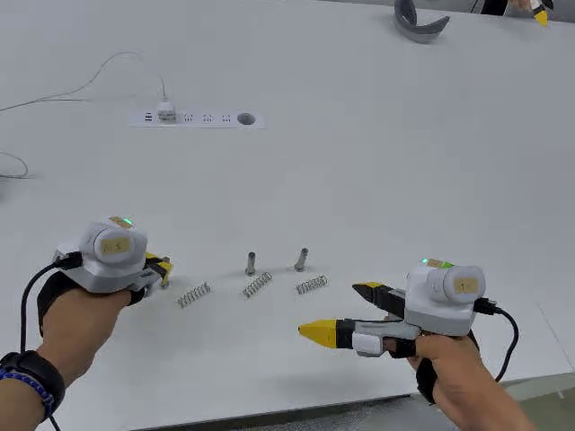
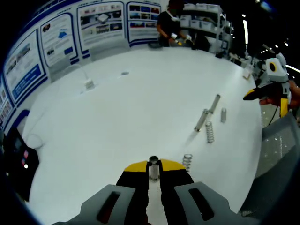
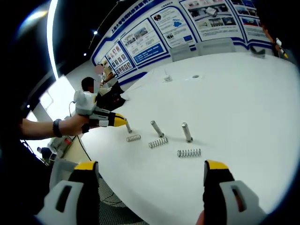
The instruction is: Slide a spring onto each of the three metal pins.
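Yellow-tipped left gripper (image 2: pixel 154 166) is pinching one metal pin (image 2: pixel 153 173) between pressed-together jaws, hand reaching in low from the left and pointing right; right gripper (image 1: pixel 344 311) is hovering with jaws spread wide, pointing left. Two other pins (image 1: pixel 251 263) (image 1: pixel 302 259) are standing on the white table (image 1: pixel 377 162) with three springs (image 1: pixel 193 294) (image 1: pixel 257 285) (image 1: pixel 312 285) lying just in front. Power strip (image 1: pixel 198 118) is sitting farther back, posters (image 3: pixel 140 42) lining the room's wall.

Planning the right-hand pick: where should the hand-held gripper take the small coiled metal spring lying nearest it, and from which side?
Probably mid-length, jaws pinching across the coils of the small coiled metal spring, coming from above on the near side. It lies flat on the white table, an upright metal pin stands just behind it, and a mid-length grip leaves both ends free for threading.
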Motion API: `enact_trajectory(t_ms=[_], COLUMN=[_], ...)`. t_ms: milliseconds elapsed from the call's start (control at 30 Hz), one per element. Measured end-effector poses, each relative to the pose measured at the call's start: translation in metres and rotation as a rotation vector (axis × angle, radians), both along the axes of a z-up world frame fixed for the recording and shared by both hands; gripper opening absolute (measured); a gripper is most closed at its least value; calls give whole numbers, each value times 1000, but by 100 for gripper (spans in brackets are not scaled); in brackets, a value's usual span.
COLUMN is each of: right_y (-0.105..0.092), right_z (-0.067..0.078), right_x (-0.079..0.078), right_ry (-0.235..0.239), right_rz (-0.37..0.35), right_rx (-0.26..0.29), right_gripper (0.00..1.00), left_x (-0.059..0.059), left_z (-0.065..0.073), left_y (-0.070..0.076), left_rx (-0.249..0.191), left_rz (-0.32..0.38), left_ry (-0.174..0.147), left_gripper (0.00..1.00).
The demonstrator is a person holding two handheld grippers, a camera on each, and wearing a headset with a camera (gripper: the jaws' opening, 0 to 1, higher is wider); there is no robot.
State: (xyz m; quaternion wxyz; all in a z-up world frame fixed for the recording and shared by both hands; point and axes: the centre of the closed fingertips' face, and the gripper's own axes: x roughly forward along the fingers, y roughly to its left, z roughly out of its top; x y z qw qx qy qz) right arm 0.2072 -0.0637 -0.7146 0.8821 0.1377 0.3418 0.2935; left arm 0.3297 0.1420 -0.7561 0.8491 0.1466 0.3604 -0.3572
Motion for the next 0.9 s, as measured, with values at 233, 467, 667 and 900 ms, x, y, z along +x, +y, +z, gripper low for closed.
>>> enact_trajectory(t_ms=[233, 467, 667, 900], right_y=[-1, -1, -1, -4], right_z=[1, 1, 1, 1], right_x=[-1, -3, -3, -3], right_ry=[0, 0, 1, 0], right_rz=[-2, -2, -2, -7], right_rx=[1, 0, -1, -3], right_gripper=[94, 94, 94, 94], left_x=[-2, -3, -2, -3], left_z=[-1, -2, -1, 0], left_y=[3, 3, -2, -13], left_rx=[-7, -14, -22, -33], left_rz=[16, 19, 18, 8], left_ry=[-3, -17, -28, -32], left_gripper=[8, 8, 7, 7])
